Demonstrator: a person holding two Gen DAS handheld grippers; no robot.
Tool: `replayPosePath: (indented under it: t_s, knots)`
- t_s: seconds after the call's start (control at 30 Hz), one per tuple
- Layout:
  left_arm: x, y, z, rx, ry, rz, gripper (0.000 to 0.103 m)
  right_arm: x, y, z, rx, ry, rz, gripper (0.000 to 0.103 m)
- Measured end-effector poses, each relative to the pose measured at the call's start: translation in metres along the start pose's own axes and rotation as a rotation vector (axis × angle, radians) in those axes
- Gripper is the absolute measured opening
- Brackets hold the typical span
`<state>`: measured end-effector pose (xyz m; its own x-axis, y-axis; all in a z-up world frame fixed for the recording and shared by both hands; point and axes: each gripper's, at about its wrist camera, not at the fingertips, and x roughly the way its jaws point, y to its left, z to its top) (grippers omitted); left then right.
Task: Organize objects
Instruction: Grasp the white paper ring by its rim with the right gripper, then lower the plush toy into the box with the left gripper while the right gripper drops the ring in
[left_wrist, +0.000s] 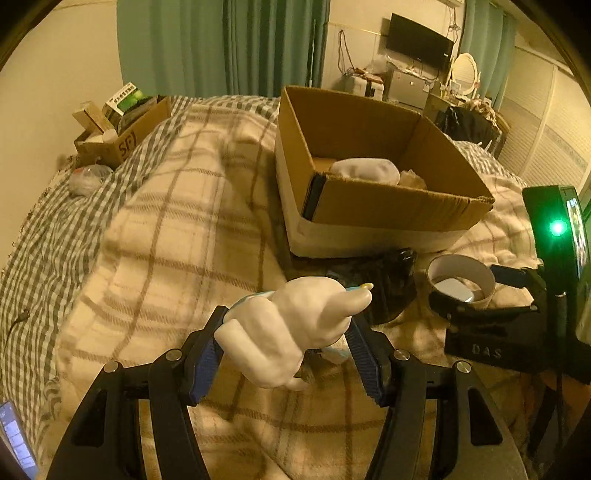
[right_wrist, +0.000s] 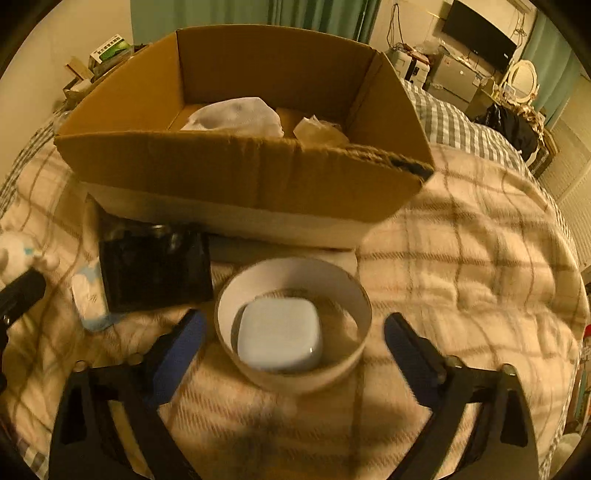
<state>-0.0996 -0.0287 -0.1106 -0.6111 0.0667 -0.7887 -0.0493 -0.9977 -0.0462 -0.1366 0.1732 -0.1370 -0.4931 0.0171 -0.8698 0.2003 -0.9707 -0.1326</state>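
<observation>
My left gripper (left_wrist: 288, 321) is shut on a white toy figure (left_wrist: 295, 332) with pale blue trim, held above the plaid blanket (left_wrist: 166, 240). The same toy (right_wrist: 14, 251) shows at the left edge of the right wrist view. My right gripper (right_wrist: 293, 317) is open, its blue pads (right_wrist: 177, 347) standing either side of a tape roll (right_wrist: 354, 291) without touching it. A small white case (right_wrist: 277, 336) lies inside the roll. An open cardboard box (right_wrist: 240, 173) stands just behind, holding a white cloth bundle (right_wrist: 236, 114) and a crumpled clear wrapper (right_wrist: 321, 133).
A shiny black pouch (right_wrist: 155, 269) and a pale blue packet (right_wrist: 88, 299) lie left of the roll, in front of the box. A second carton (left_wrist: 122, 136) with small boxes sits at the far left of the bed. A dresser and a TV (left_wrist: 419, 40) stand beyond.
</observation>
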Motion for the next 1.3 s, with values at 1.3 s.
replayPosePath:
  t_s: [1.3]
  knots:
    - [-0.107, -0.060, 0.172, 0.118, -0.267, -0.007, 0.065, -0.230, -0.053, 0.105, -0.013, -0.518, 0.089, 0.083]
